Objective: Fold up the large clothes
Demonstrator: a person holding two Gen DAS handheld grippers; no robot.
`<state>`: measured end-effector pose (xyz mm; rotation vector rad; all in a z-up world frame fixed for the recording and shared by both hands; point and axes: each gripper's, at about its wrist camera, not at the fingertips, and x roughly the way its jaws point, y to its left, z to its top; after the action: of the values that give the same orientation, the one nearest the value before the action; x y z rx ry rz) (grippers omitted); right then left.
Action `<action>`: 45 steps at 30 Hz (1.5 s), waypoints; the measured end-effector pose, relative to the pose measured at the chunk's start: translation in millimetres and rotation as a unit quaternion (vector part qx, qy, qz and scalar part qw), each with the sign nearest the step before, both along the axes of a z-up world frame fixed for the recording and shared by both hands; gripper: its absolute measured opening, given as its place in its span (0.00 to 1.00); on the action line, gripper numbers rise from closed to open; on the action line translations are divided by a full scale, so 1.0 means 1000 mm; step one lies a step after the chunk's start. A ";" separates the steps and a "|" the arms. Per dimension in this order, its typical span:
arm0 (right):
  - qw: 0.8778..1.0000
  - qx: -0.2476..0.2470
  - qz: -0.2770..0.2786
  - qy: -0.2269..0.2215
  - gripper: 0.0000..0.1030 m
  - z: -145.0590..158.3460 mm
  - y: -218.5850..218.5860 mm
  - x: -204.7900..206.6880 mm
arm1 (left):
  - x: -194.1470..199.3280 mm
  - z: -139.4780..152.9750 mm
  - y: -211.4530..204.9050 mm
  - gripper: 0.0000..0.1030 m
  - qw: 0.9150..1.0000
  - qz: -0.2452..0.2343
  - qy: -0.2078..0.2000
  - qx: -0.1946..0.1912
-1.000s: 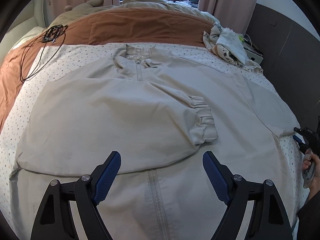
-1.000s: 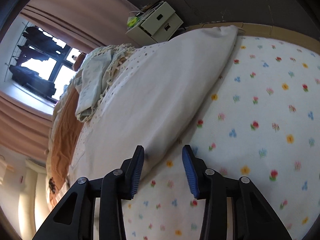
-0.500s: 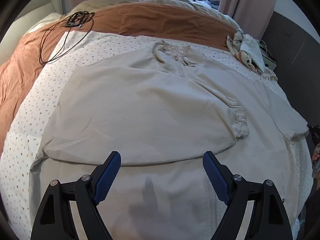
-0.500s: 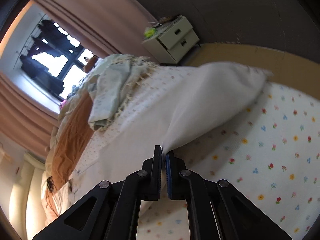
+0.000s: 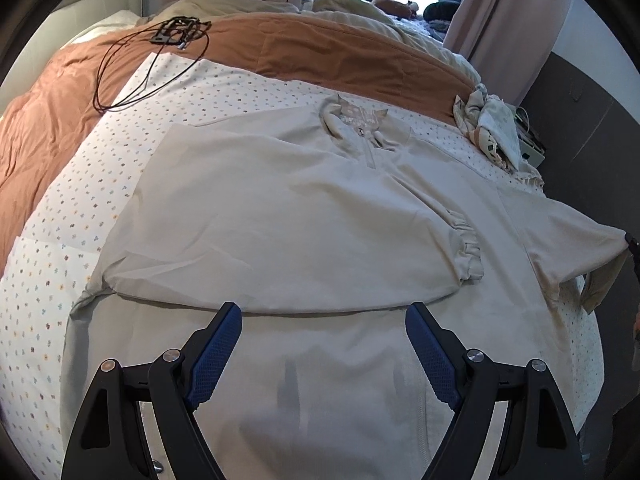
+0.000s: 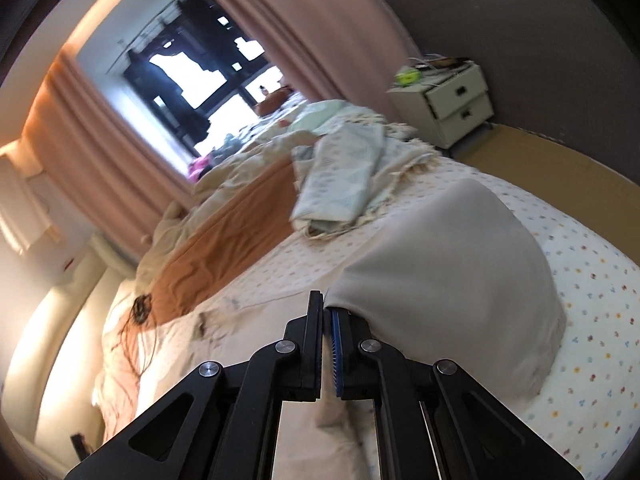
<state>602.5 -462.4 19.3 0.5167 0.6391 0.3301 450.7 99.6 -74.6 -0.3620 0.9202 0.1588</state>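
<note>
A large beige zip jacket (image 5: 304, 216) lies spread on the bed, front up, collar at the far side. One sleeve is folded across the chest, its gathered cuff (image 5: 470, 248) lying right of centre. My left gripper (image 5: 323, 326) hovers open over the jacket's lower front, nothing between its blue pads. The other sleeve (image 6: 456, 264) is lifted off the sheet at the bed's right edge, and my right gripper (image 6: 326, 308) is shut on its edge. That raised sleeve (image 5: 576, 240) also shows at the right of the left wrist view.
The bed has a flowered sheet (image 5: 52, 280) and a rust-brown blanket (image 5: 320, 48) across the far end. A black cable (image 5: 152, 64) lies at the far left. Crumpled pale clothes (image 6: 344, 176) sit at the far right corner. A white nightstand (image 6: 448, 100) stands by the grey wall.
My right gripper closed on the sleeve's edge and lifted it off the sheet, rolling as it rose. The left gripper stayed open and shifted sideways over the jacket.
</note>
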 end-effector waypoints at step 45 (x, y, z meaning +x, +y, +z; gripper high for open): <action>0.968 -0.098 0.062 0.223 0.57 -0.122 0.115 -0.082 | -0.059 -0.031 0.047 0.82 0.997 0.036 -0.011 -0.060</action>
<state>520.5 -347.2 -102.5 0.3608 1.1333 0.2652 391.8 146.3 -105.4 -0.5082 0.8975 0.1658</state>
